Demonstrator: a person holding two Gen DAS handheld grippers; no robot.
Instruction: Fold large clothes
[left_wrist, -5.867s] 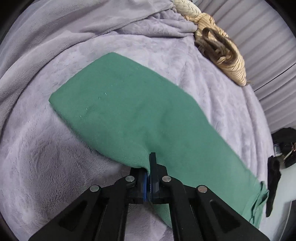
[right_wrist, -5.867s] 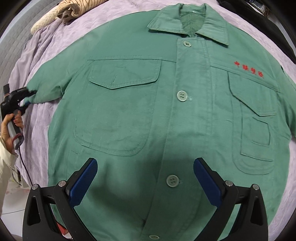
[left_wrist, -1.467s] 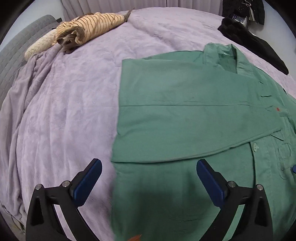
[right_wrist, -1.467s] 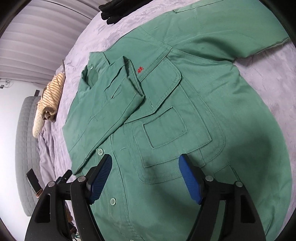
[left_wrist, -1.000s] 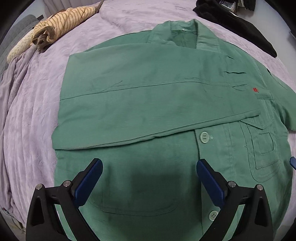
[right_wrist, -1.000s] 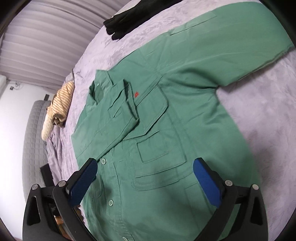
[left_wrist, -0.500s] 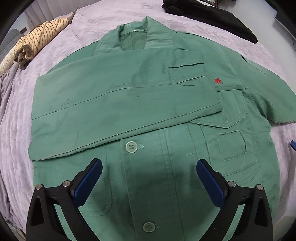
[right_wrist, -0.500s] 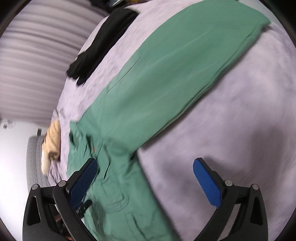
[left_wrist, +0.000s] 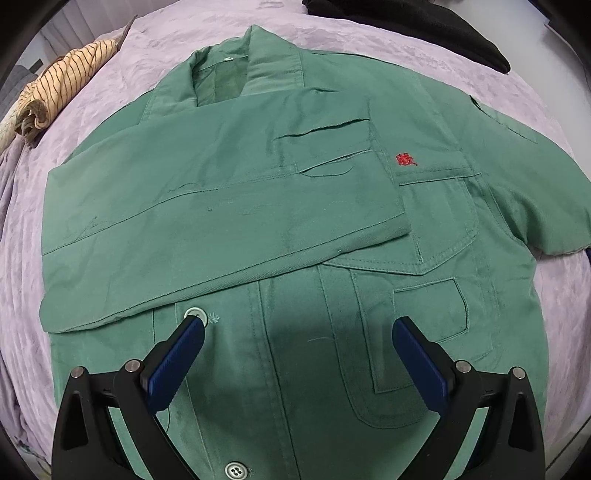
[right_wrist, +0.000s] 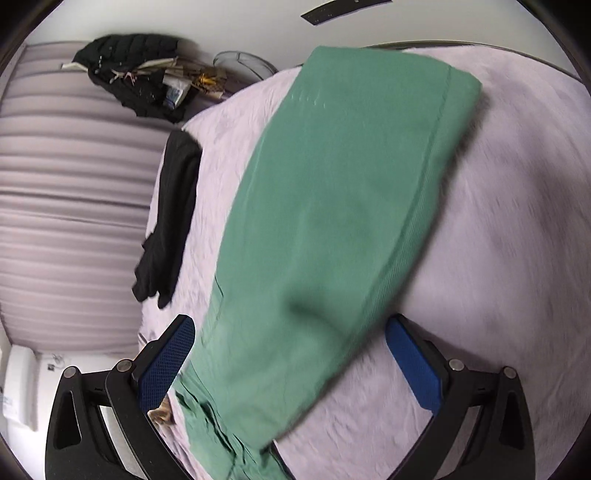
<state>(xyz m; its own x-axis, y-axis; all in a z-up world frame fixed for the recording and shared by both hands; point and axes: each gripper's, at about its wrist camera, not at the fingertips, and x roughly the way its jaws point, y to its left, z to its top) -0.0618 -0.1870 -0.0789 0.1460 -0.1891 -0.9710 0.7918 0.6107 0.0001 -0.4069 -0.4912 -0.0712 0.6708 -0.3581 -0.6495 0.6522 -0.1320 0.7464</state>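
Your right claw (right_wrist: 290, 354), wide open and empty, straddles the green jacket's unfolded sleeve (right_wrist: 332, 206), ready to grab it.

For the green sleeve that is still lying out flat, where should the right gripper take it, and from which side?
Probably the cuff end of the unfolded sleeve. It lies flat on the purple blanket, its hem edge free, so the open right gripper could slide in low from beyond that end.

One green jacket (left_wrist: 332, 229), one striped garment (left_wrist: 55, 92), one black garment (left_wrist: 424, 26).
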